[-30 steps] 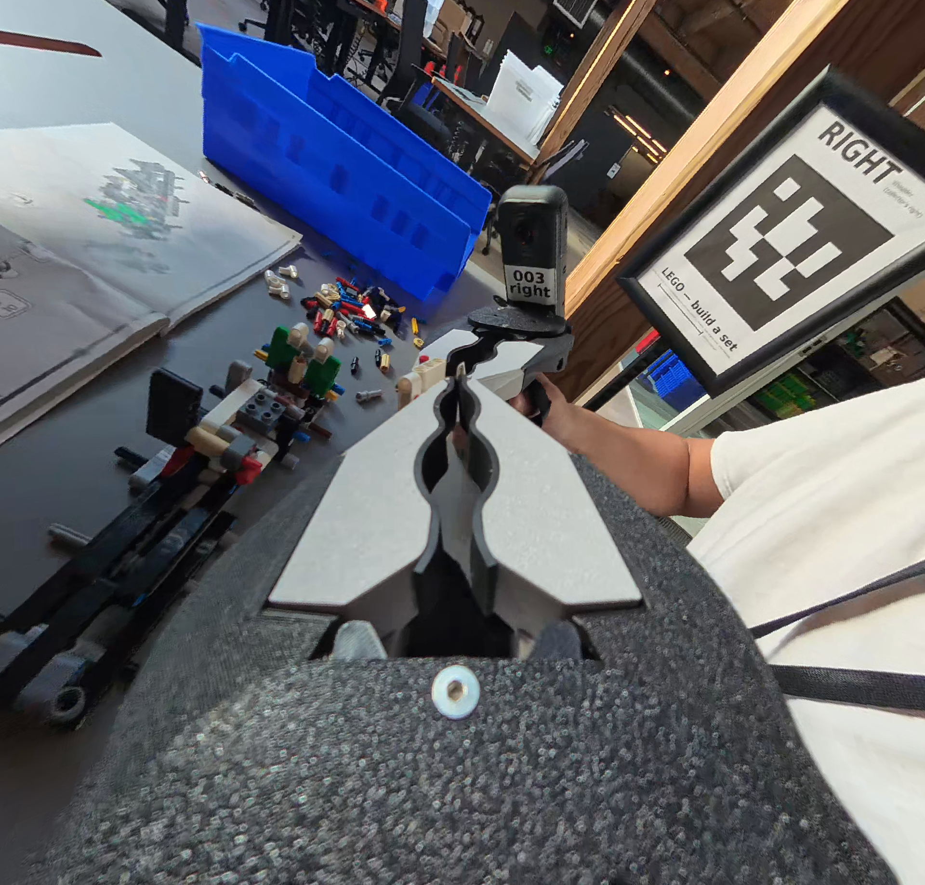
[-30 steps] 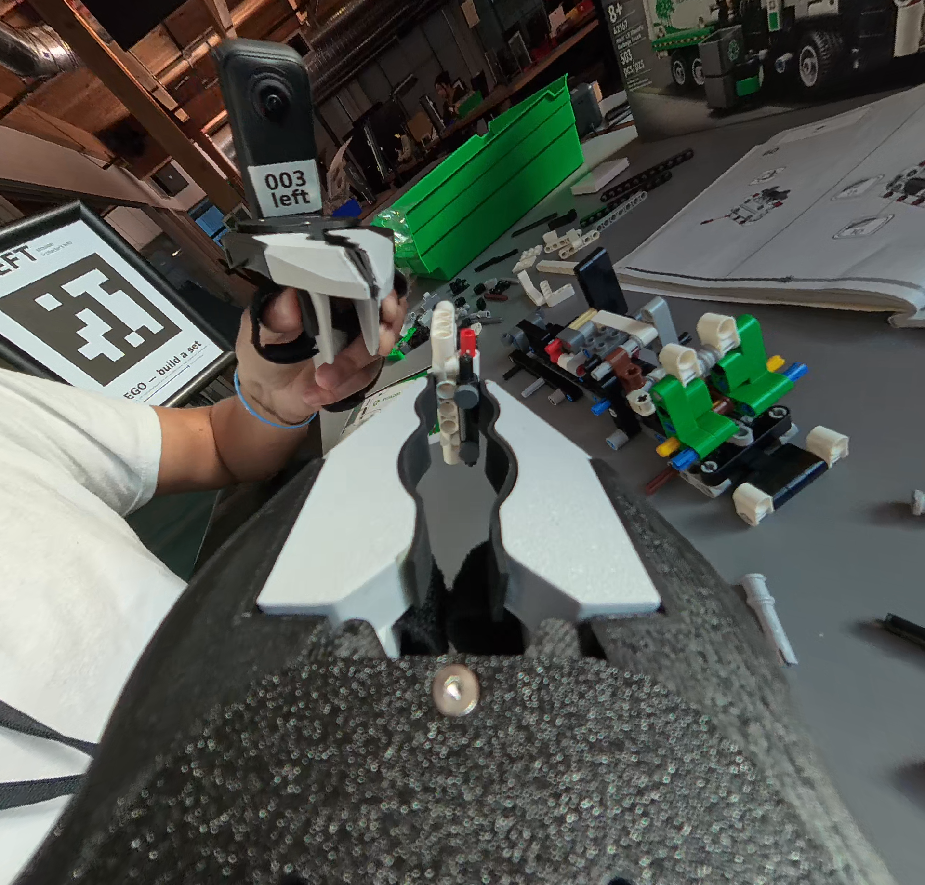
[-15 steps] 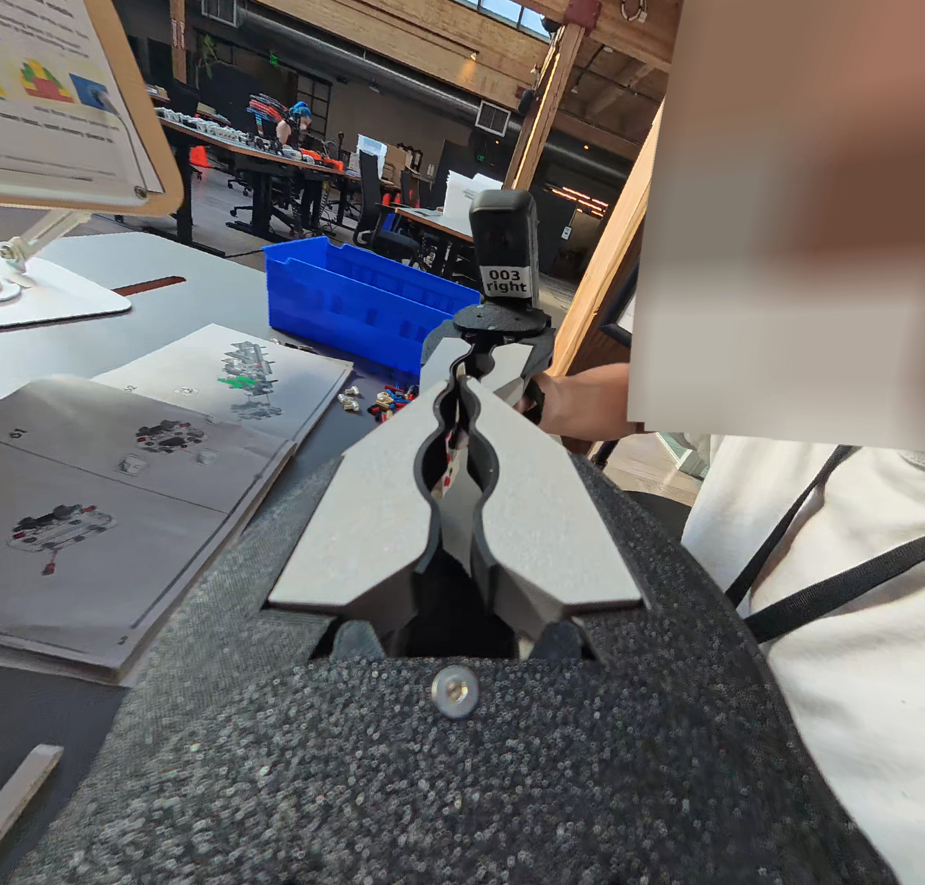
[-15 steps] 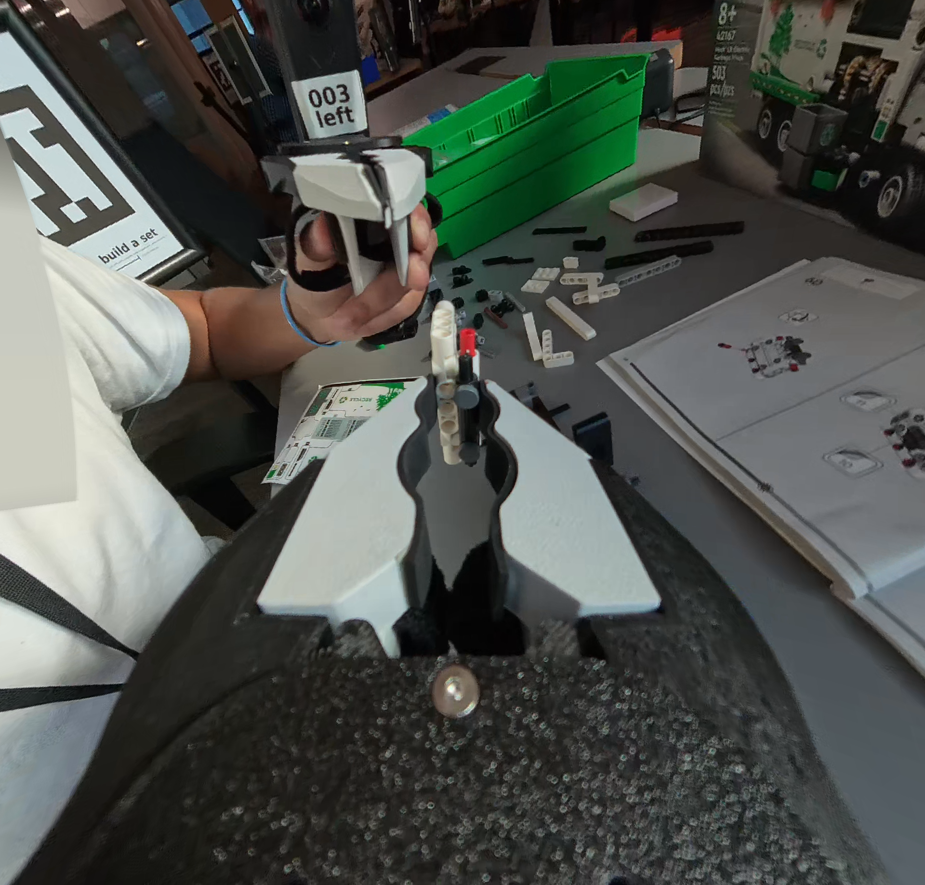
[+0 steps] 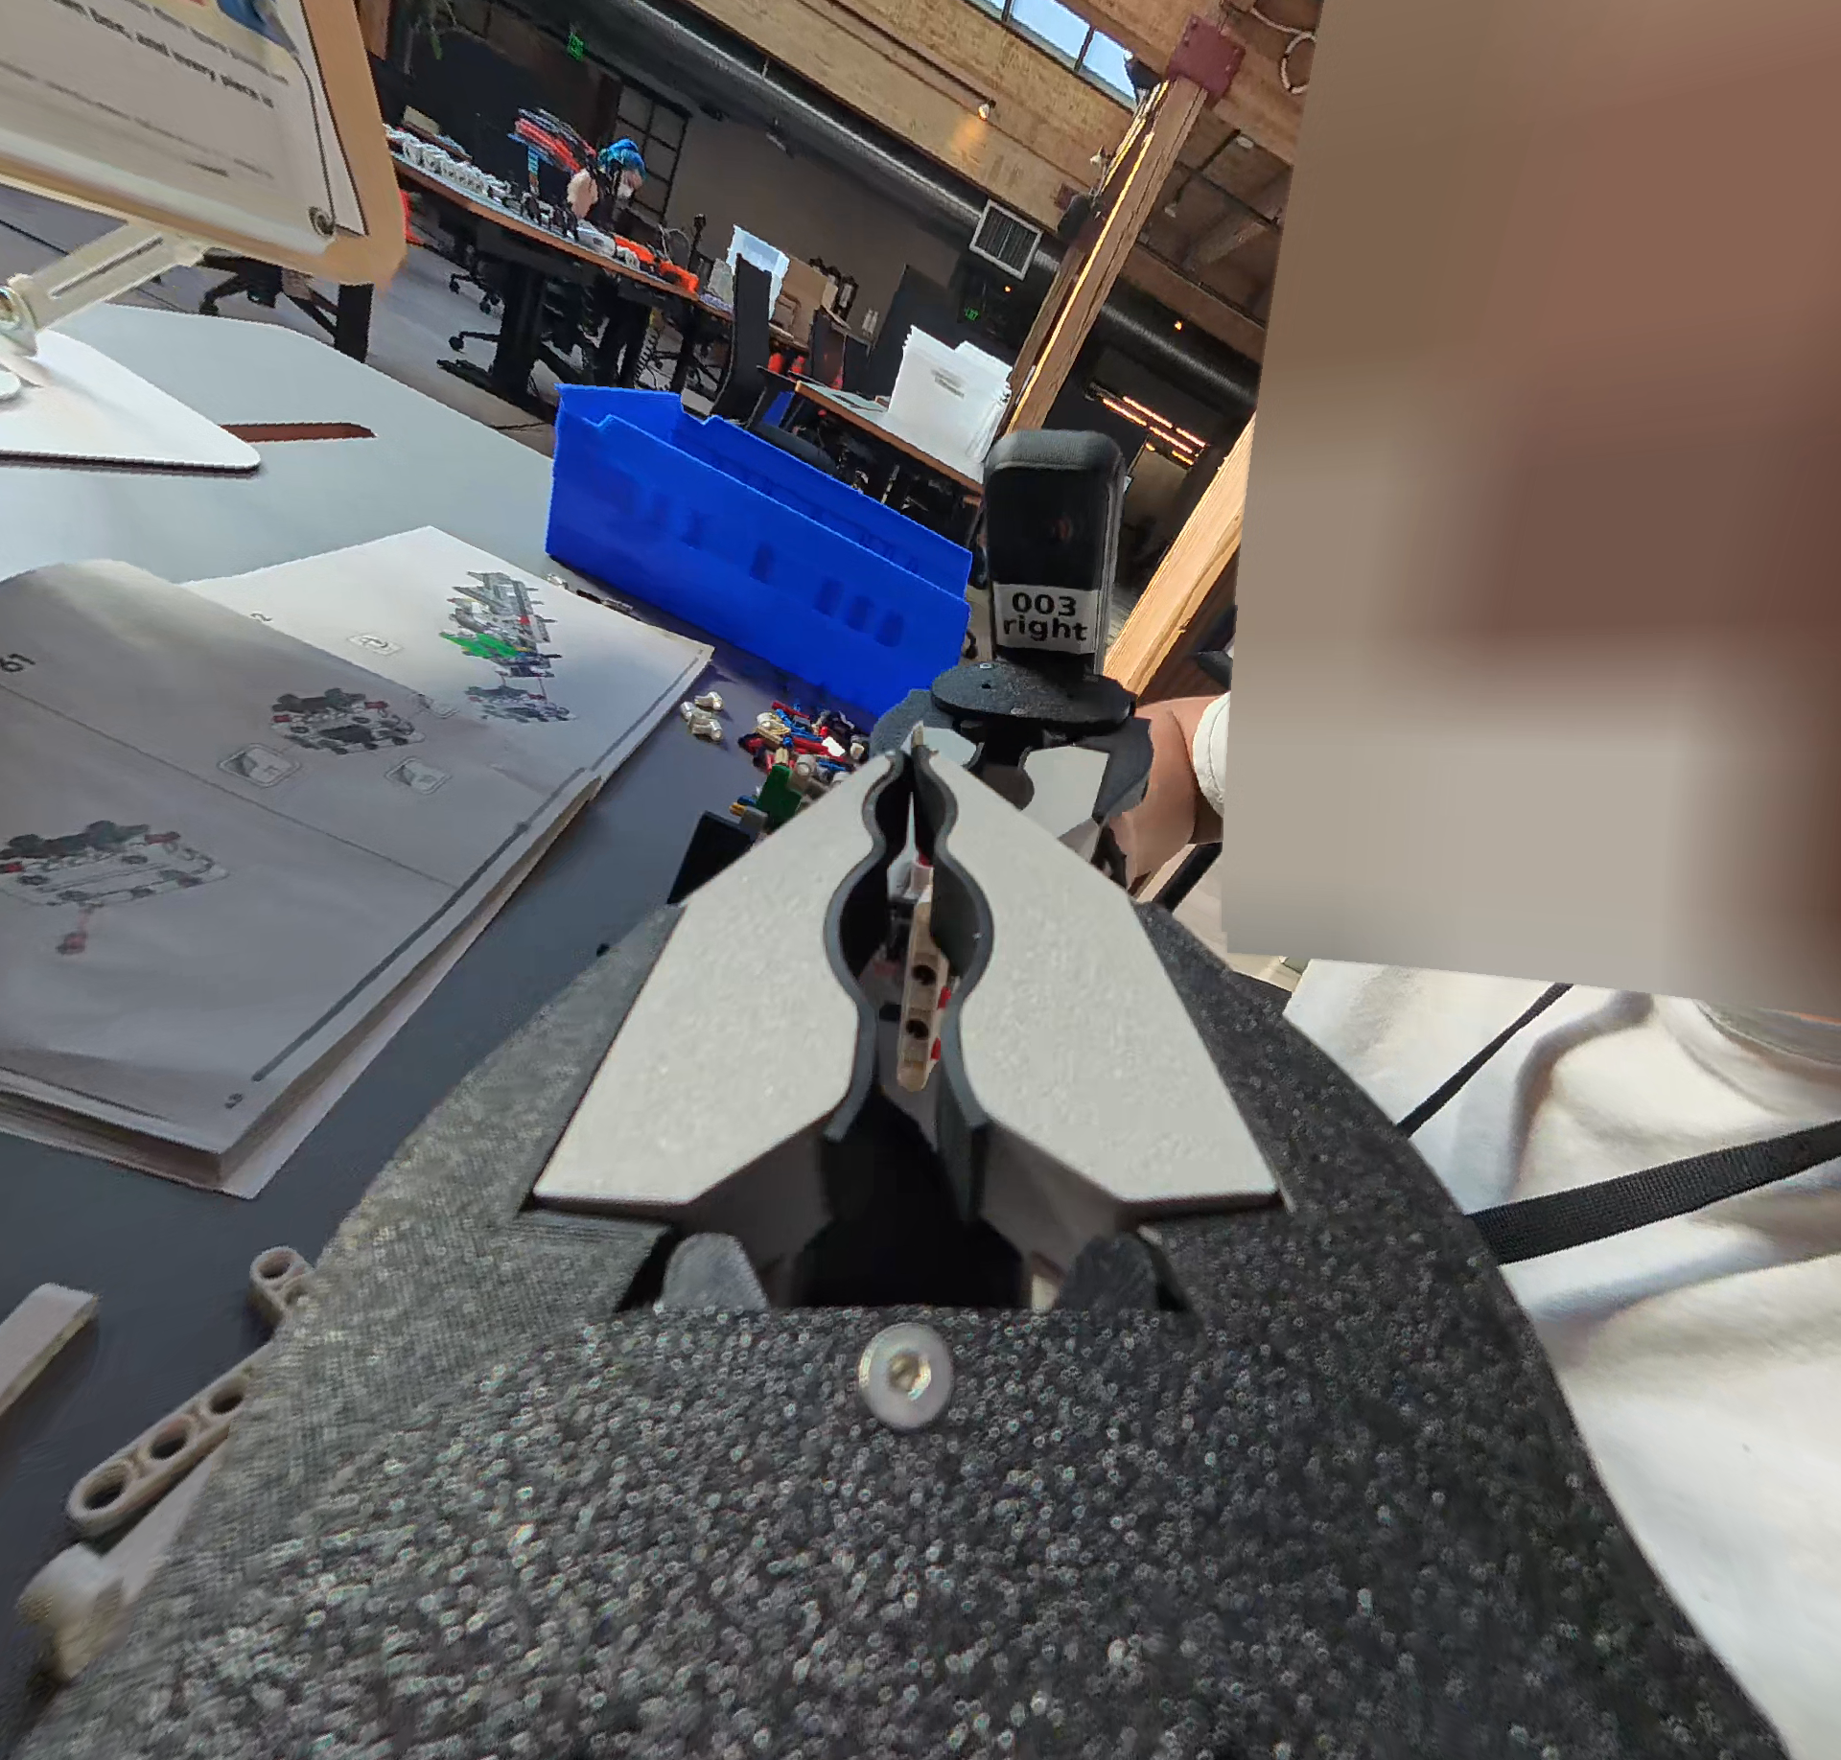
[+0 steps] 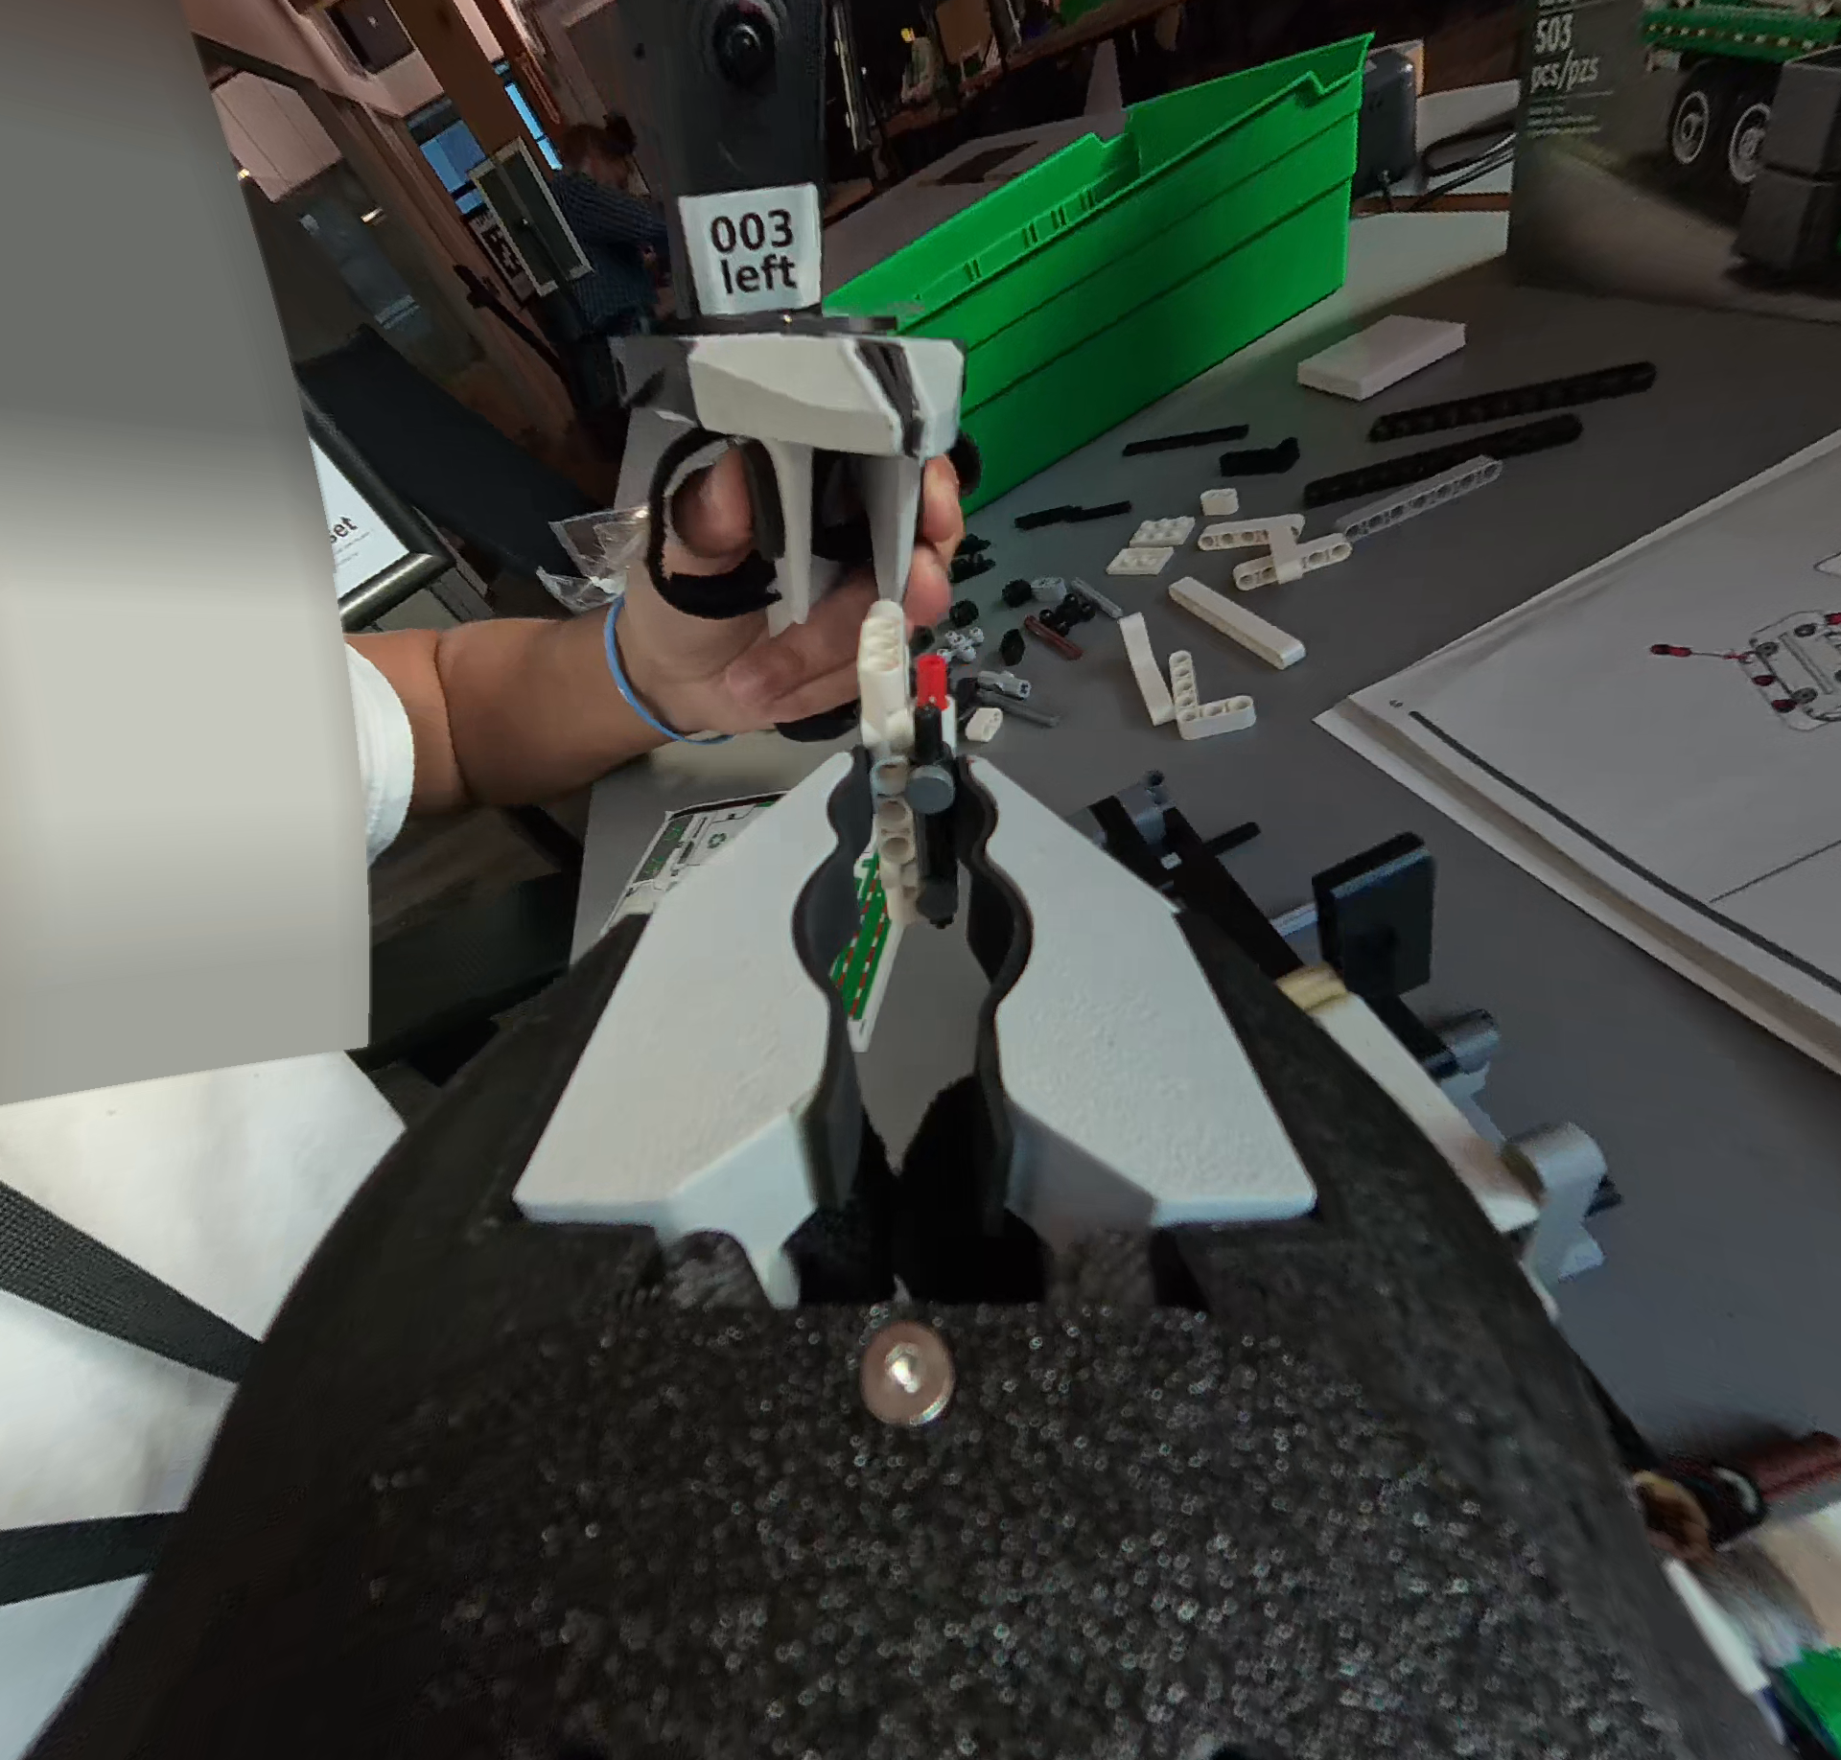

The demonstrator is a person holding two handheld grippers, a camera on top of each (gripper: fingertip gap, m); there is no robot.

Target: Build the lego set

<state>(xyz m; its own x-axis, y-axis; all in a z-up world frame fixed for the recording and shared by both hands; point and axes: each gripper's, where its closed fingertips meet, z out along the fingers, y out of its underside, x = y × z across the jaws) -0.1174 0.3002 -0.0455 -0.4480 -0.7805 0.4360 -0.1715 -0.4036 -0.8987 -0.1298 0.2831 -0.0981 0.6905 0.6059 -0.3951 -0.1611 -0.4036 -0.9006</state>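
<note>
The left gripper is clenched with its tips together and grasps nothing of its own; through the gap behind its tips shows the small assembly in the other gripper. The right gripper is clamped on this small brick assembly of a white holed beam, grey pins and a black axle with red tip, raised above the grey table. Probably it is lifted so for checking against the open instruction booklet, and loose pieces lie near the green bin.
</note>
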